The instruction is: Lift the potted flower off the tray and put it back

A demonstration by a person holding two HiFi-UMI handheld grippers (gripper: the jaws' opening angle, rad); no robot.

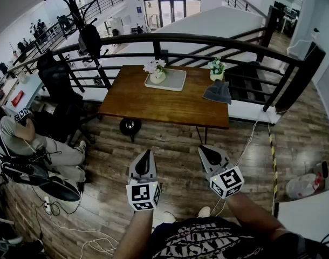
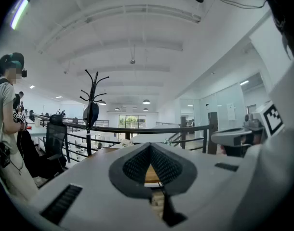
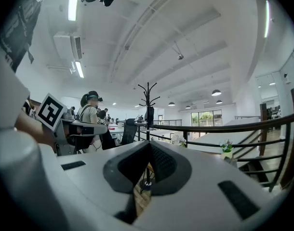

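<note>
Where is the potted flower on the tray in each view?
Head view: potted flower, upper centre, on the tray on the table.
Left gripper view: tiny, faint, just left of the jaw tips.
Right gripper view: small, just right of the jaw tips.
Shared landmark: coat rack, left of it in every view.

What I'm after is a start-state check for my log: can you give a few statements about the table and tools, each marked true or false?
The potted flower stands on the tray. True.
The left tool grips the pot. False: it is shut on nothing, well short of the table.
A second small plant stands off the tray, on the table. True.
The right tool is wide open. False: its jaws are together, empty.
</note>
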